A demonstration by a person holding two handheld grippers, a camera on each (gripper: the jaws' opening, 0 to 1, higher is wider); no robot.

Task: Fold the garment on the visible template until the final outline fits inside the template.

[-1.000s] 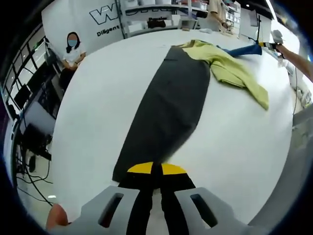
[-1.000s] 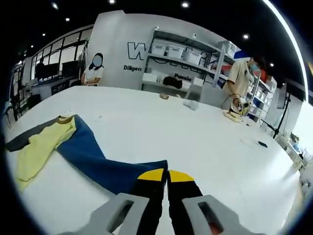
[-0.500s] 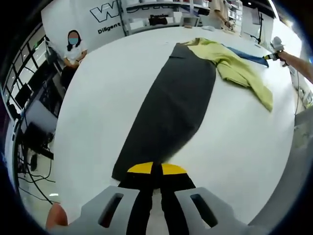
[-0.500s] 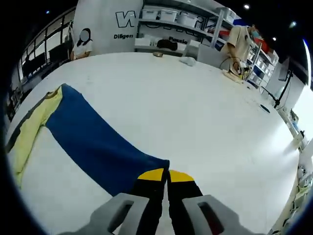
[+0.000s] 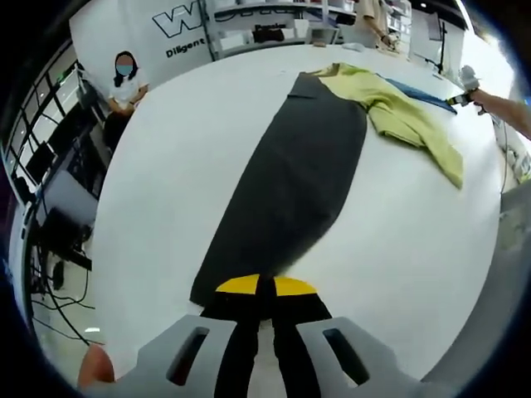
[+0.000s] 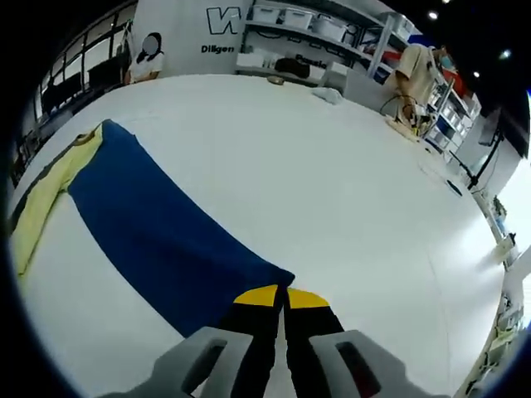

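Observation:
A long garment lies stretched over the white table [image 5: 166,166]. In the left gripper view its dark grey length [image 5: 290,182] runs away from me to a crumpled yellow-green middle [image 5: 398,108], with a blue strip [image 5: 415,89] beyond. My left gripper [image 5: 265,290] is shut on the near end of the grey length. In the right gripper view the blue length [image 6: 158,232] lies flat and leads to the yellow-green part [image 6: 41,207]. My right gripper [image 6: 282,297] is shut on the blue end. The right gripper [image 5: 460,98] also appears far off in the left gripper view, held by an arm [image 5: 506,108].
A person sits beyond the table's far left edge [image 5: 124,79]. Another person stands at a bench by shelves of white bins [image 6: 415,75]. Small items lie at the table's far side [image 6: 328,95]. Cables and monitors sit off the left edge [image 5: 50,249].
The blue length has been pulled out straighter and now lies flat on the table. The right gripper view has tilted down over it. The left gripper and grey length have barely shifted.

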